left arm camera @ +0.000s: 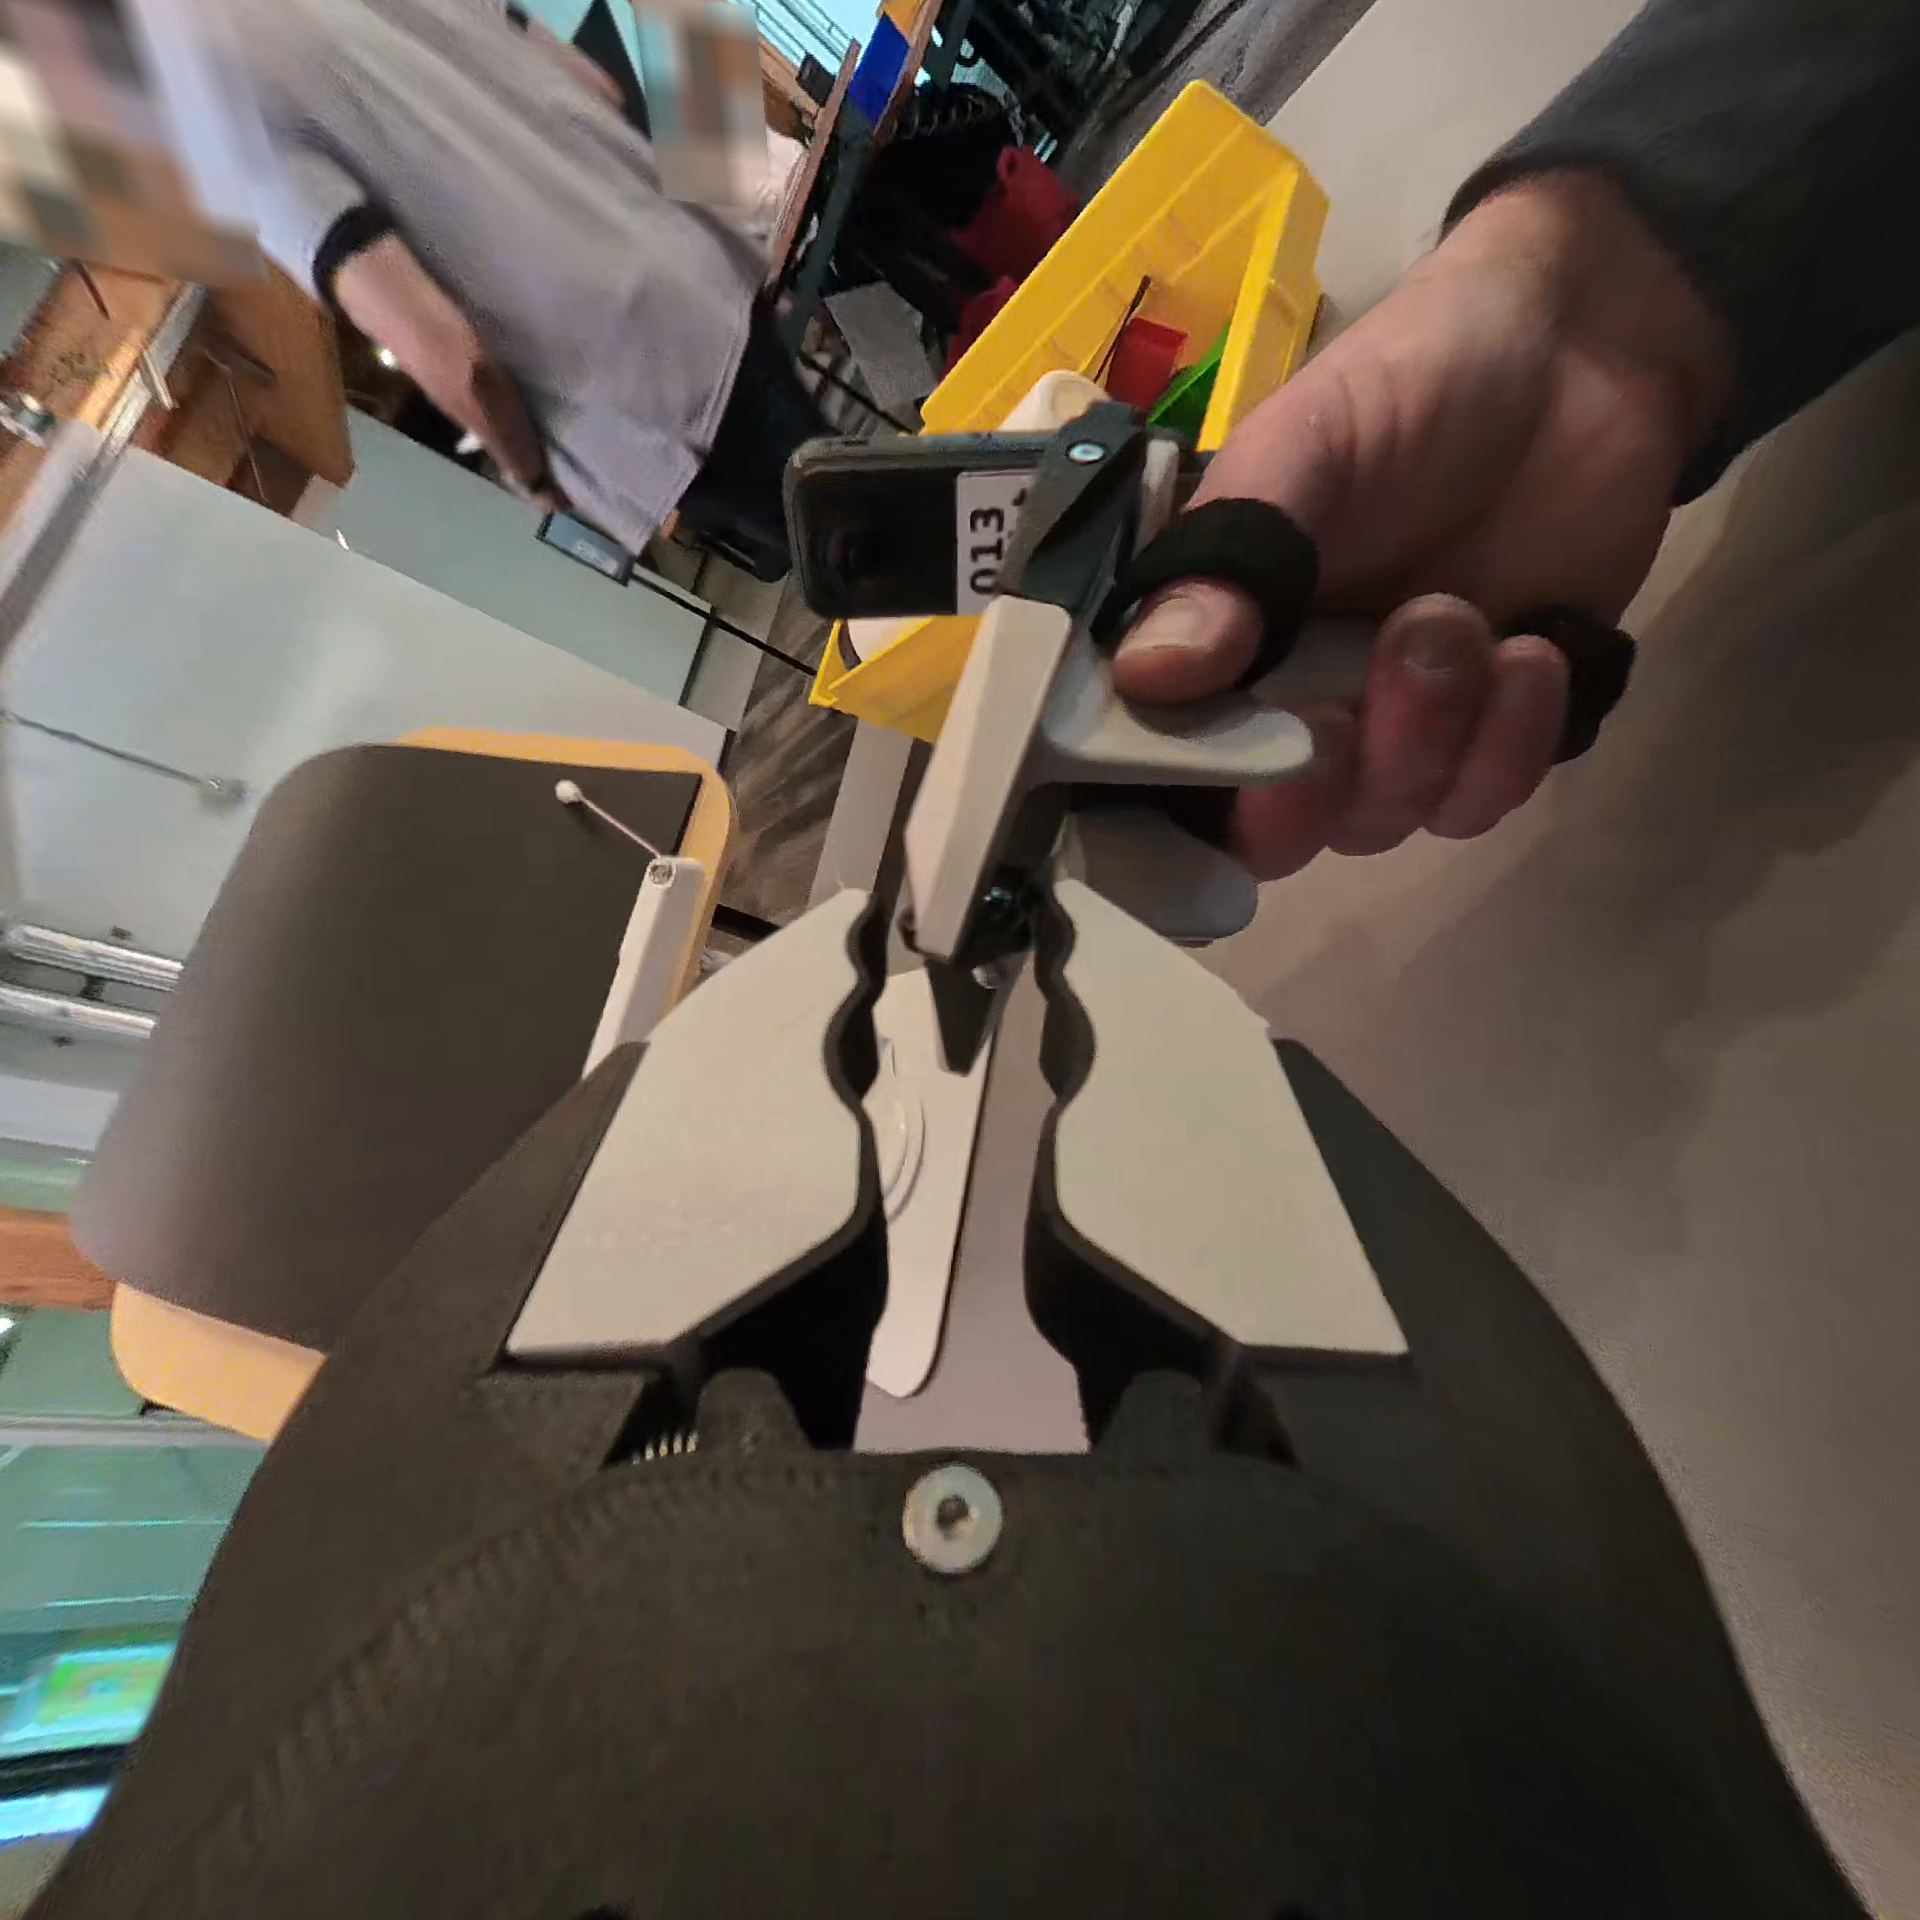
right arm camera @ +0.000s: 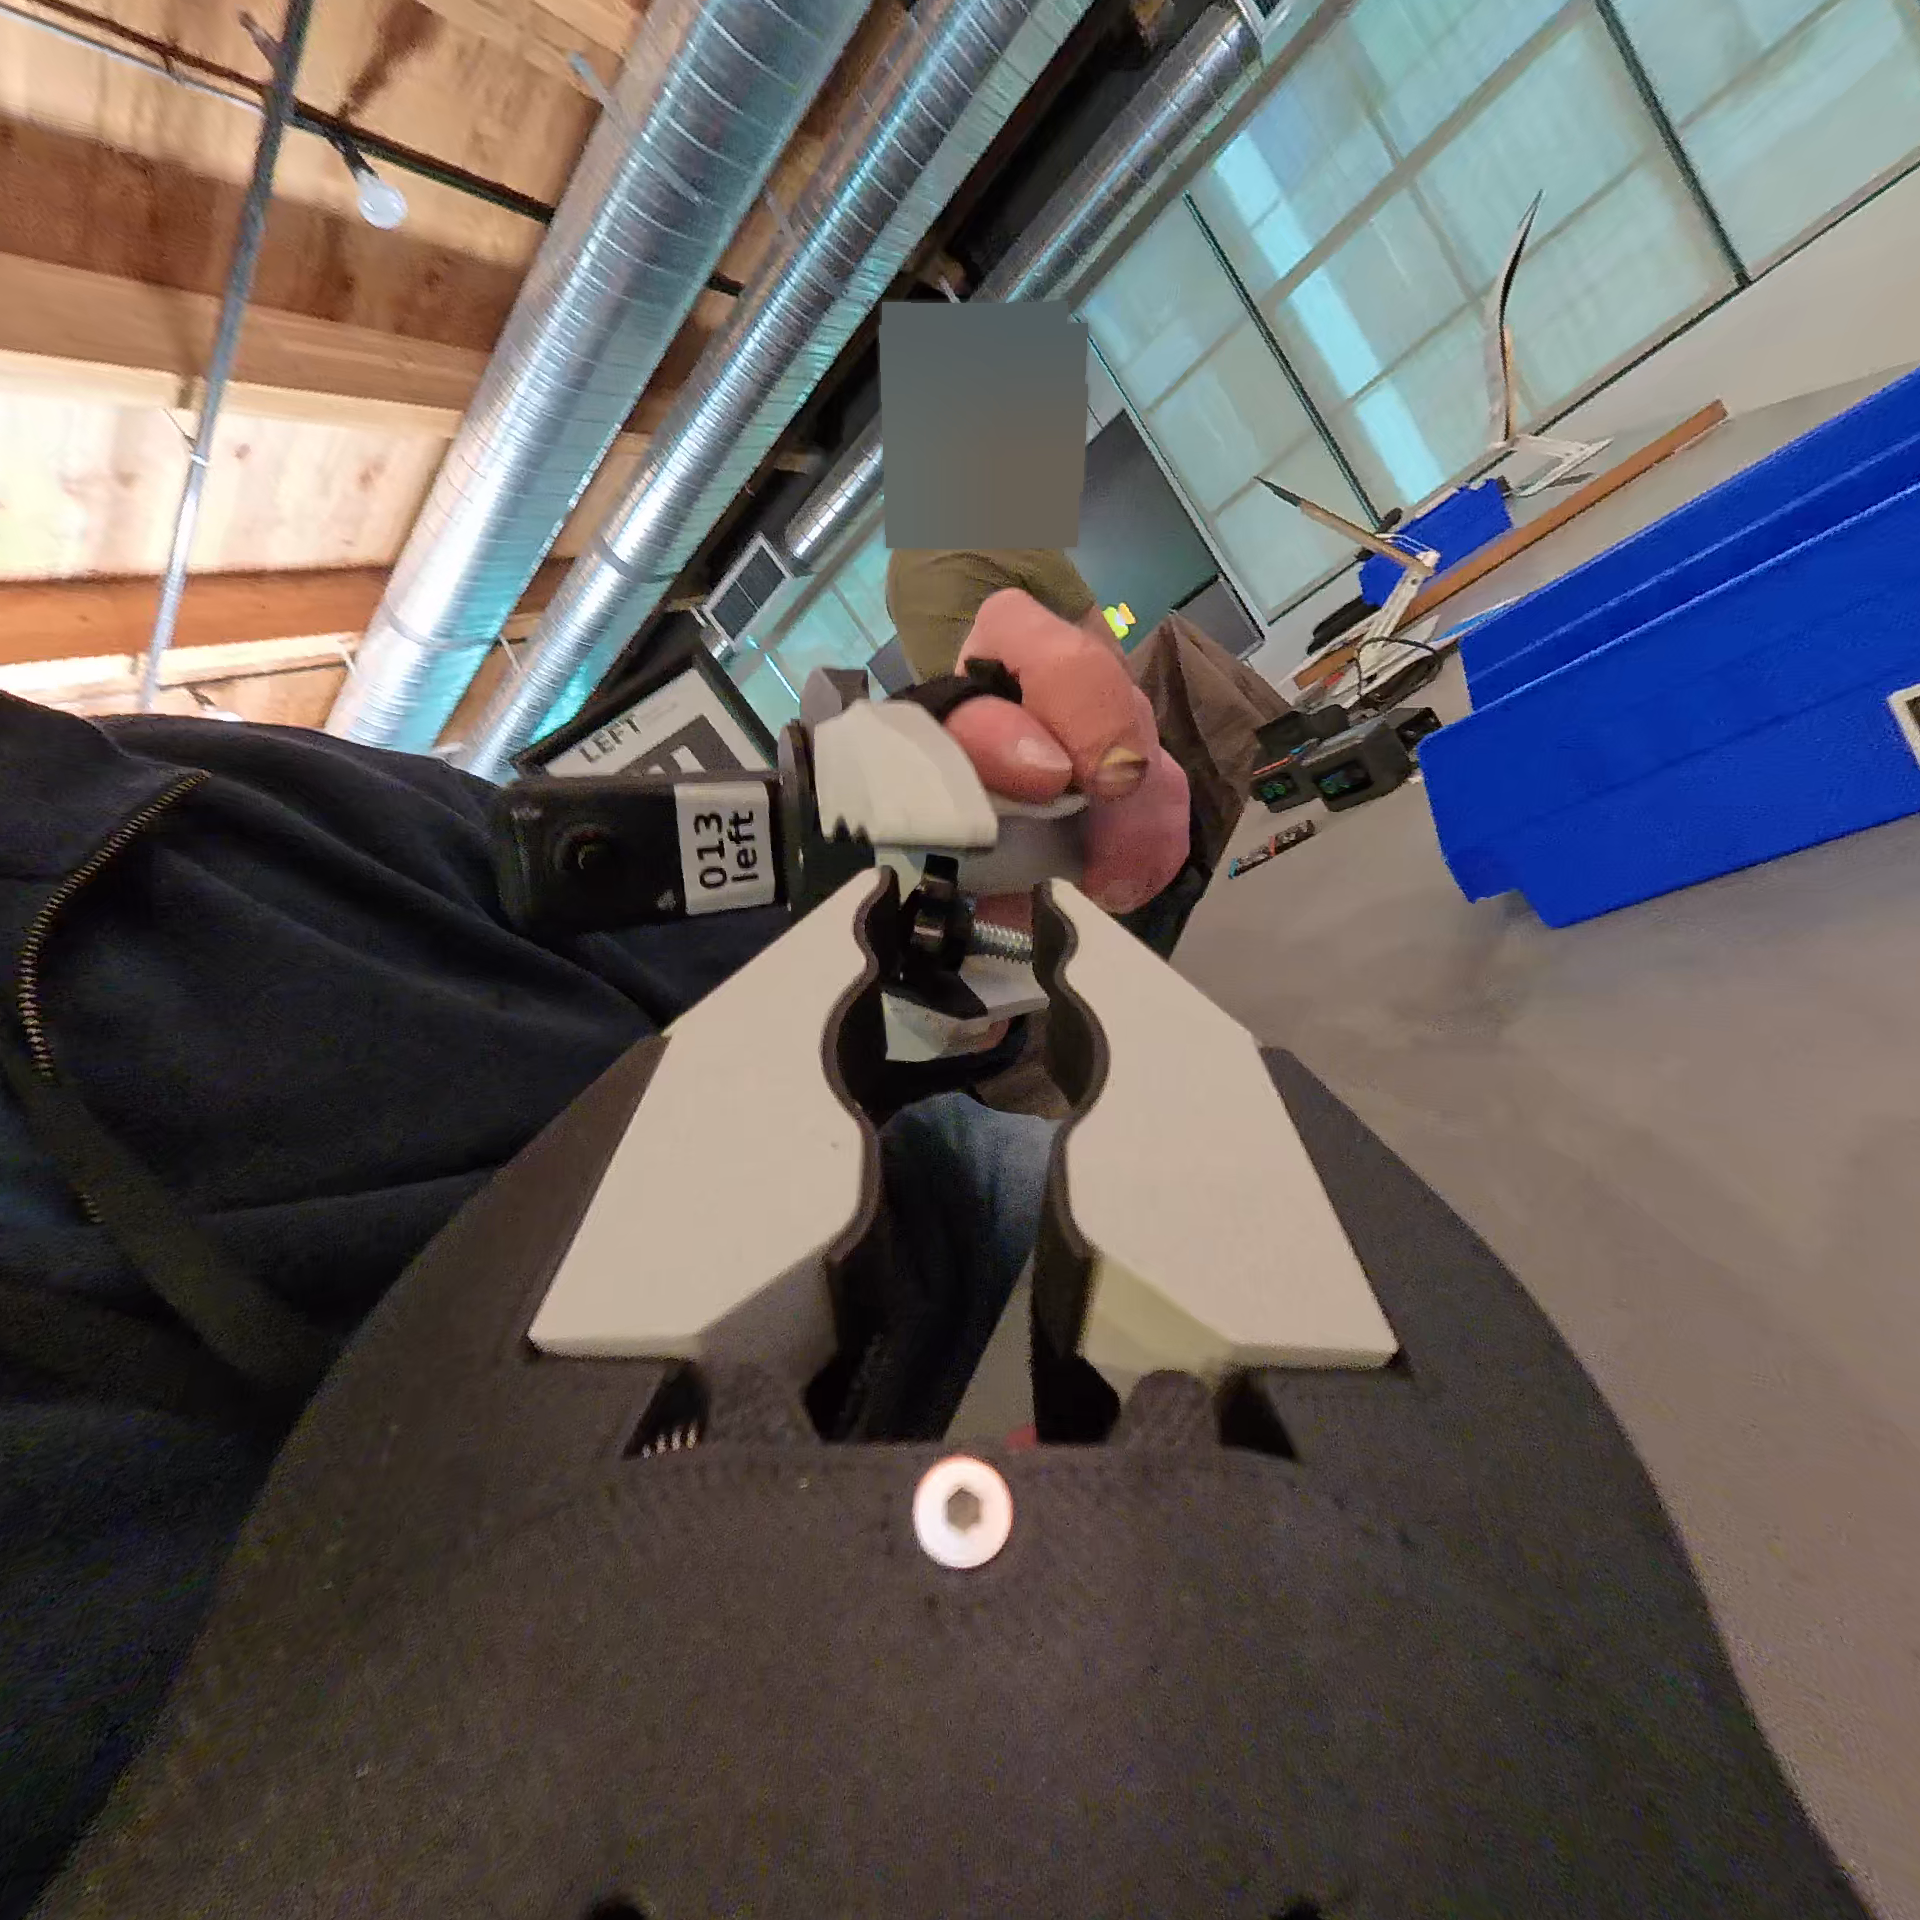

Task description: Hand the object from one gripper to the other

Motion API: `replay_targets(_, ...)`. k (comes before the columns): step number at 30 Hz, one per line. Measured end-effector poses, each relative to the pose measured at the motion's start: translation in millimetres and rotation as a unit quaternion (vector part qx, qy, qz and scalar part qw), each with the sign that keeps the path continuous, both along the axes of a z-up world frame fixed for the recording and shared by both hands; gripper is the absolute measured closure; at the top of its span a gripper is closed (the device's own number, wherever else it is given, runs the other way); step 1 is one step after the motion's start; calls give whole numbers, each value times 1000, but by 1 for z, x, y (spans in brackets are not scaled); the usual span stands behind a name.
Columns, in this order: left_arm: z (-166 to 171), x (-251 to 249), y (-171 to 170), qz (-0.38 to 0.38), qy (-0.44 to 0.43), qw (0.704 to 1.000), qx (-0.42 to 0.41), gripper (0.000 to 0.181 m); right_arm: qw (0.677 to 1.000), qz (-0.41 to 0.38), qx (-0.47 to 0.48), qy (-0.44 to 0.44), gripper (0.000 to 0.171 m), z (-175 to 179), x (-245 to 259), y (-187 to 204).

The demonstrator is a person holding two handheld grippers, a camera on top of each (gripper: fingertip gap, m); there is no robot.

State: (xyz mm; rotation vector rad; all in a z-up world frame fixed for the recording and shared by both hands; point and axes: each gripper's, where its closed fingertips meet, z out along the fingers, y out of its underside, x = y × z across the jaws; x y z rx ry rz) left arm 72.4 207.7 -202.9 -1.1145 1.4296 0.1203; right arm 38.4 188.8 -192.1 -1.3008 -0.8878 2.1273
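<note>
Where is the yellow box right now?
In the left wrist view, the yellow box sits upper right of centre, just behind the right tool and the hand holding it.

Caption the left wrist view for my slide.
Left gripper meets right gripper tip to tip, white strip in the left's gap, yellow bin behind.

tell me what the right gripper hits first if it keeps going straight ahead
Most likely the left gripper, whose tip already sits between the right gripper's open fingers. Depth is hard to judge.

Each tool (left arm camera: 951,935) (right arm camera: 961,914) has pale-grey wavy-edged fingers on black housing with a silver screw.
</note>
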Motion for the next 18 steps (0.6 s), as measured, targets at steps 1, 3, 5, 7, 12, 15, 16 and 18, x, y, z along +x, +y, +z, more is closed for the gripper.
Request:
replay_targets(1, 0, 1, -1, -1, 3, 1000, 7, 157, 1000, 4, -4, 0, 149, 0, 0, 0)
replay_targets(3, -1, 1, -1, 0, 3, 1000, 6, 157, 1000, 13, -10, -2, 149, 0, 1, -2)
replay_targets(5, 0, 2, -3, -4, -2, 1000, 3, 158, 1000, 22, -15, 1, 149, 1, 1, -4)
replay_targets(7, 0, 1, -4, -4, 0, 1000, 2, 158, 1000, 21, -12, 2, 149, 1, 0, -4)
replay_targets(12, 5, -5, 0, 10, -10, 1000, -25, 158, 998, -46, 51, -11, 127, 1, 0, 7)
replay_targets(15, 9, -13, 4, 19, -41, 995, -88, 158, 979, -123, 158, -41, 127, 0, 6, 18)
replay_targets(16, 10, -15, 4, 16, -56, 991, -119, 158, 968, -143, 201, -51, 128, 1, 8, 19)
replay_targets(18, 12, -18, 2, 3, -96, 974, -207, 158, 942, -175, 279, -64, 131, 4, 10, 18)
